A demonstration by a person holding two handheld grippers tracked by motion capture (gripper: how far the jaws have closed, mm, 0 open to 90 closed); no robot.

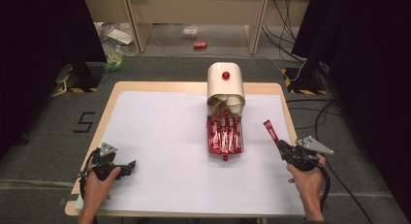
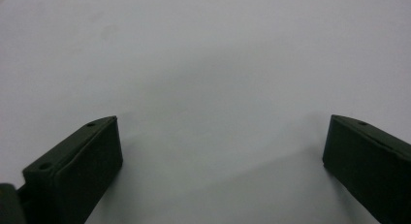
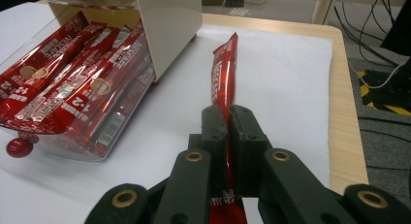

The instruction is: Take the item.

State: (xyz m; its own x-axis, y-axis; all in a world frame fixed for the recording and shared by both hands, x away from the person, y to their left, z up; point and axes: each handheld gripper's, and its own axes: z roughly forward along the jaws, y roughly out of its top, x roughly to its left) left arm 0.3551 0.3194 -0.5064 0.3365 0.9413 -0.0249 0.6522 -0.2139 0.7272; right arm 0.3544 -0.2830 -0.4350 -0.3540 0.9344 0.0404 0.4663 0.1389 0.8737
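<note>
I take the cream box (image 1: 226, 83) at the far middle of the bench (image 1: 145, 86) as my mark. It stands on the white sheet (image 1: 160, 136) that covers most of the bench top, and it has a red knob (image 1: 226, 75) on its top. A clear tray (image 1: 225, 136) reaches out from the front of the box toward me, filled with red coffee sticks (image 1: 224, 134) lying side by side along its length. In the right gripper view the tray (image 3: 72, 136) sits to the left of my jaws, its sticks (image 3: 63, 88) stacked in layers, with a small red knob (image 3: 19, 147) at its near end.

My right gripper (image 1: 282, 147) is to the right of the box and nearer to me, close to the right edge of the sheet. Its jaws are pressed narrow on one red coffee stick (image 1: 271, 131), gripped near its lower end. The stick (image 3: 224, 69) rises clear of the sheet and points away from me, beside the box but apart from the tray.

My left gripper (image 1: 130, 167) is well to the left of the box and nearer to me, low over the sheet. Its jaws stand wide apart, with bare white sheet (image 2: 208, 88) between them. My left hand (image 1: 99, 185) and my right hand (image 1: 308, 178) each hold their gripper from behind.
</note>
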